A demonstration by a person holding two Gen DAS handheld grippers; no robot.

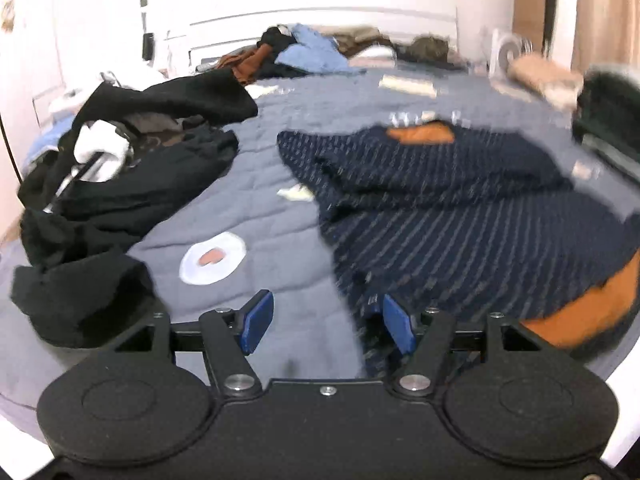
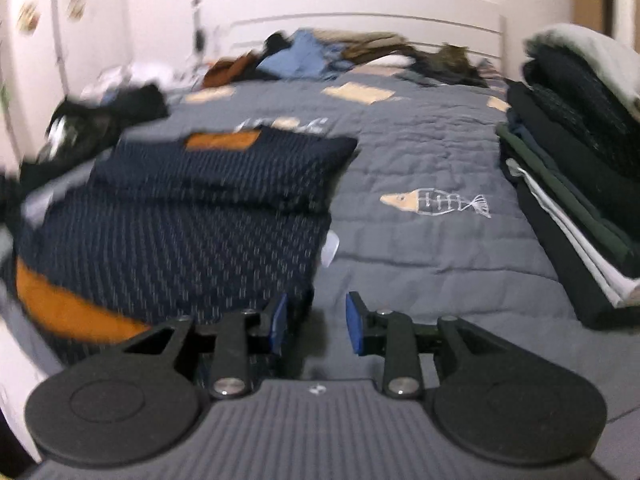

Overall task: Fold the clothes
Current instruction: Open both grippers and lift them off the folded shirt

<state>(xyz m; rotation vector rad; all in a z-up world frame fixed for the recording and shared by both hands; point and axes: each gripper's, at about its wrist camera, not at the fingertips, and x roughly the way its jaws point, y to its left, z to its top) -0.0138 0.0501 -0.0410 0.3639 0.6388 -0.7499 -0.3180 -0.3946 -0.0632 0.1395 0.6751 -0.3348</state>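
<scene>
One navy striped sweater (image 1: pixel 460 216) with orange trim lies flat on the grey quilted bed (image 1: pixel 256 208). In the left wrist view it fills the centre and right of the frame; in the right wrist view it fills the left half (image 2: pixel 176 220). Its long axis runs from the bottom of the frame up toward the headboard, with the orange neck patch at the far end and the orange hem band at the near end. Its upper part is doubled over, making a thicker layer across the chest.

The left hand-held gripper (image 1: pixel 326 326), at bottom centre of its view, stands with its two blue pads well apart. The near left edge of the sweater lies by the right-hand pad, but neither pad presses on it. The right hand-held gripper (image 2: pixel 316 322), at bottom centre of its view, is parted more narrowly, with bare quilt between the pads and the sweater's near right edge beside the left-hand pad. It holds nothing.

One loose heap of black clothes (image 1: pixel 120 184) sits at the left of the left view. One stack of folded garments (image 2: pixel 572 184) stands at the right edge of the right view. A further pile of mixed clothes (image 2: pixel 320 60) lies by the headboard.
</scene>
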